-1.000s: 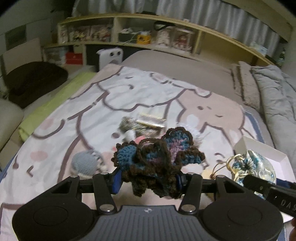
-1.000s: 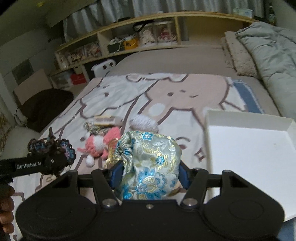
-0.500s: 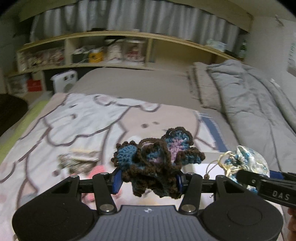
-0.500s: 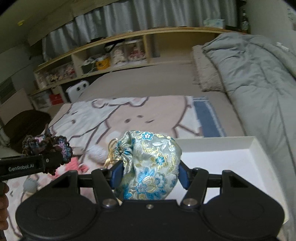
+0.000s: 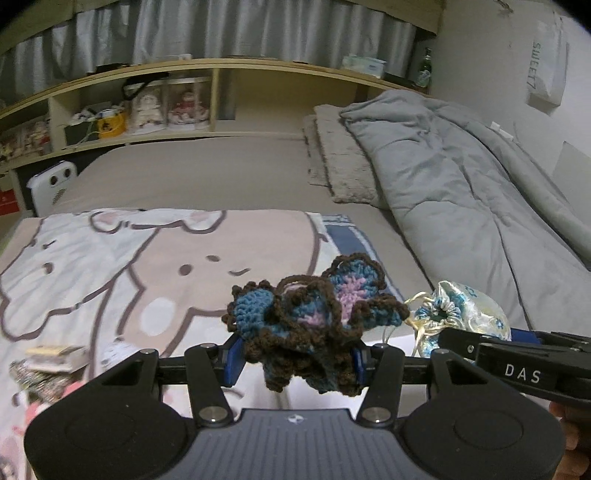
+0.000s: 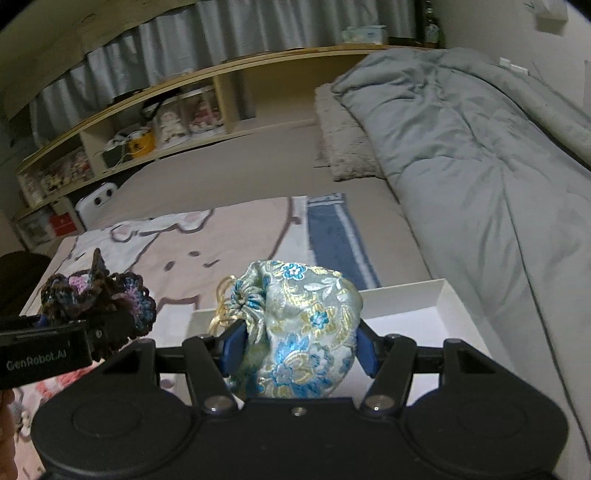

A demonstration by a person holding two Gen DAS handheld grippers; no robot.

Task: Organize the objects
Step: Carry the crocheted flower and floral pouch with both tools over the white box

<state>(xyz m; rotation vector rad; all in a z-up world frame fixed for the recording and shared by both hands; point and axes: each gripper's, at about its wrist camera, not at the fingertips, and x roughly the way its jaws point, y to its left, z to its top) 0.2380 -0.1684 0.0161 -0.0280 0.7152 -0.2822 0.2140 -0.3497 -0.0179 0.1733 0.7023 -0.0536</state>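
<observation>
Crocheted flower (image 5: 314,325), blue and pink with a brown edge, sits clamped between the blue pads of the left gripper (image 5: 295,360) at the lower middle of the left wrist view, held in the air above the bed. Just to its right in that view, the right gripper (image 5: 517,363) reaches in from the lower right edge and carries a brocade pouch (image 5: 461,314) with its gold drawstring hanging toward the flower.

From the right wrist view, the pouch (image 6: 306,328), pale silk with blue and gold flowers, fills the space between the right gripper's (image 6: 299,350) pads, which press on both of its sides. The left gripper (image 6: 48,350) enters at the lower left edge with the flower (image 6: 99,306) on its tip.

Behind the pouch lies a white box (image 6: 417,314), open at the top, resting on the bed by the right side of the frame. A blanket (image 5: 147,266) printed with cartoon animals spreads beyond both grippers, and a few small things (image 5: 44,365) lie on it at the lower left of the left wrist view, too blurred to tell apart. A grey duvet (image 5: 461,177) is heaped along the right. At the top of the frame, a wooden shelf (image 5: 221,70) runs along the head of the bed under grey curtains (image 5: 221,29).
</observation>
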